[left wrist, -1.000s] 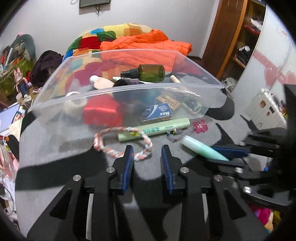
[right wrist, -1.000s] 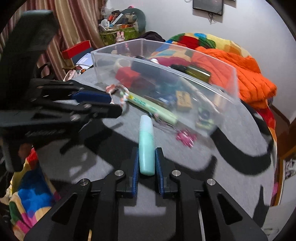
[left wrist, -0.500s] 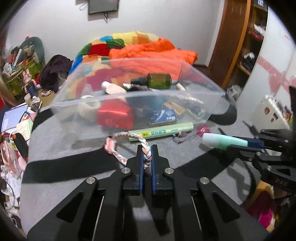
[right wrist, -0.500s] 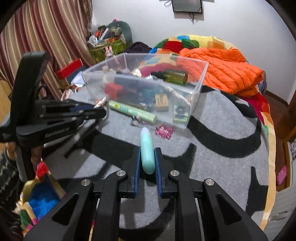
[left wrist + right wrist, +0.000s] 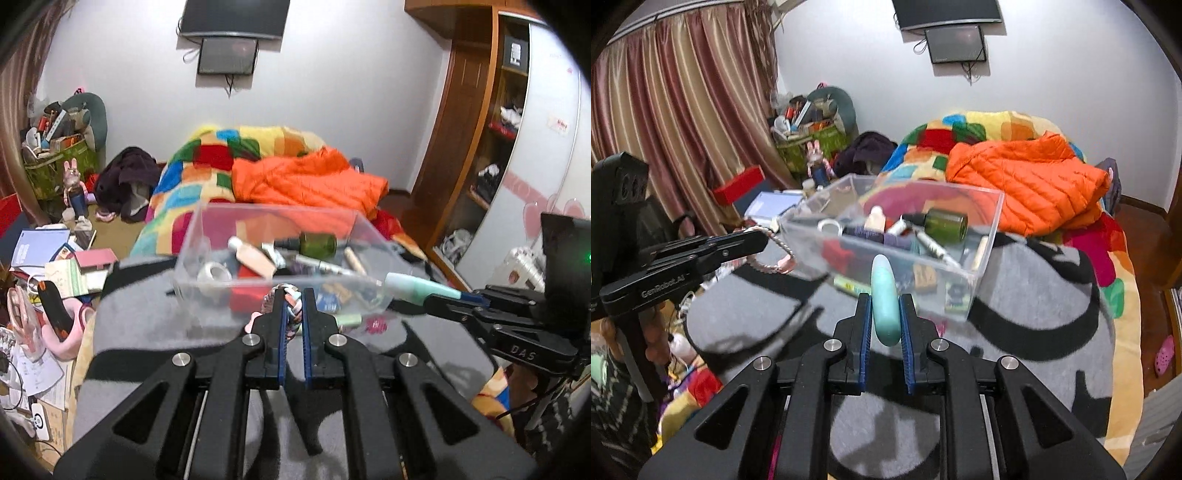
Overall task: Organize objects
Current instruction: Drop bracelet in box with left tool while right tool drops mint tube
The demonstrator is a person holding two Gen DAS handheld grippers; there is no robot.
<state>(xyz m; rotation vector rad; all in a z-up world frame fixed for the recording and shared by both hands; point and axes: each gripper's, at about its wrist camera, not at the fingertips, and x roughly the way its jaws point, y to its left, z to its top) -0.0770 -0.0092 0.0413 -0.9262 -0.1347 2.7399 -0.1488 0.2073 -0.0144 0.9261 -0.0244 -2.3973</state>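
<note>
A clear plastic bin (image 5: 207,236) (image 5: 991,236) stands on the grey and black blanket and holds several small items, among them a green bottle (image 5: 317,243) (image 5: 946,221). My left gripper (image 5: 293,299) is shut on a pink and white braided rope loop (image 5: 290,295), held in the air in front of the bin; the loop hangs from it in the right wrist view (image 5: 775,254). My right gripper (image 5: 885,301) is shut on a mint green tube (image 5: 884,299), raised near the bin's right side (image 5: 417,286).
A pale green tube (image 5: 849,285) and a pink flower clip (image 5: 375,325) lie on the blanket (image 5: 1034,295) by the bin's near wall. An orange jacket (image 5: 1027,184) and colourful quilt (image 5: 207,162) lie behind. Floor clutter sits at left (image 5: 55,273).
Both grippers have risen well above the blanket with their loads. The rope loop has come off the blanket in the left gripper. The bin now appears lower and farther off.
</note>
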